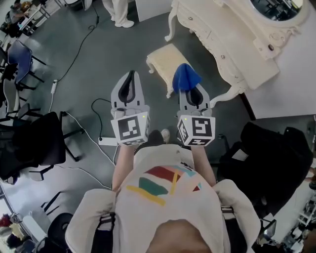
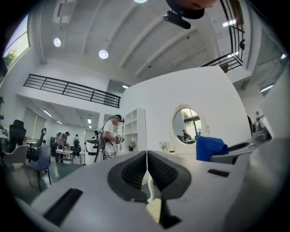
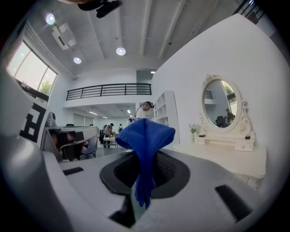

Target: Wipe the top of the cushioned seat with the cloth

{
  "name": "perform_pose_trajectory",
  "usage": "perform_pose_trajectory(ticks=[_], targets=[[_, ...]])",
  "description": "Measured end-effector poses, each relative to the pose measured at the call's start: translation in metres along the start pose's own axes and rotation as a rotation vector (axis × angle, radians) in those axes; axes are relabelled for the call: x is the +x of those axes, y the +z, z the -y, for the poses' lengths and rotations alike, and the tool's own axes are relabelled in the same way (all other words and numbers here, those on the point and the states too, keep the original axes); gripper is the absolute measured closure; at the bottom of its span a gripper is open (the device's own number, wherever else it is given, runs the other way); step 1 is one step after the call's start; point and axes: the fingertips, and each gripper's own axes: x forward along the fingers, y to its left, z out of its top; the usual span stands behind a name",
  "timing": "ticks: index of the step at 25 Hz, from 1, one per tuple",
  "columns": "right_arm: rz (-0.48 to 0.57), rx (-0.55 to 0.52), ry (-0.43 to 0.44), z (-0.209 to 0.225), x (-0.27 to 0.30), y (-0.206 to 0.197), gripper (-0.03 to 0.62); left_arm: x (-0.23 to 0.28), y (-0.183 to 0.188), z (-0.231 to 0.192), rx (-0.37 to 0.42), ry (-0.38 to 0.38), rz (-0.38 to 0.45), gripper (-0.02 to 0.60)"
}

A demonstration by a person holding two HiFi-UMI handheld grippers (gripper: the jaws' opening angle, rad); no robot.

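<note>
A cream cushioned seat (image 1: 165, 58) stands on the grey floor before a cream dressing table (image 1: 232, 37). My right gripper (image 1: 191, 88) is shut on a blue cloth (image 1: 185, 76), which bunches up above its jaws just to the right of the seat. In the right gripper view the cloth (image 3: 146, 154) hangs folded between the shut jaws. My left gripper (image 1: 129, 85) is shut and holds nothing, left of the seat and apart from it. In the left gripper view a sliver of the seat (image 2: 154, 209) shows below its jaws (image 2: 147, 174), and the cloth (image 2: 209, 147) shows at the right.
An oval mirror (image 3: 221, 105) tops the dressing table. Black office chairs (image 1: 37, 143) stand at the left and a dark chair (image 1: 269, 158) at the right. Cables and a power strip (image 1: 106, 141) lie on the floor. A person's legs (image 1: 118, 12) stand at the far top.
</note>
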Motion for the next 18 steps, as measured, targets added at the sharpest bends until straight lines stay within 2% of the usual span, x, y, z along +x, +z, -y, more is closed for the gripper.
perform_pose_trajectory(ticks=[8,18], targets=[[0.039,0.012,0.027,0.008,-0.003,0.003,0.56,-0.005,-0.014,-0.004,-0.019,0.049,-0.017,0.575],[0.03,0.014,0.058,0.016,0.027,0.001,0.56,0.022,-0.017,-0.018,-0.049,0.091,0.019,0.575]])
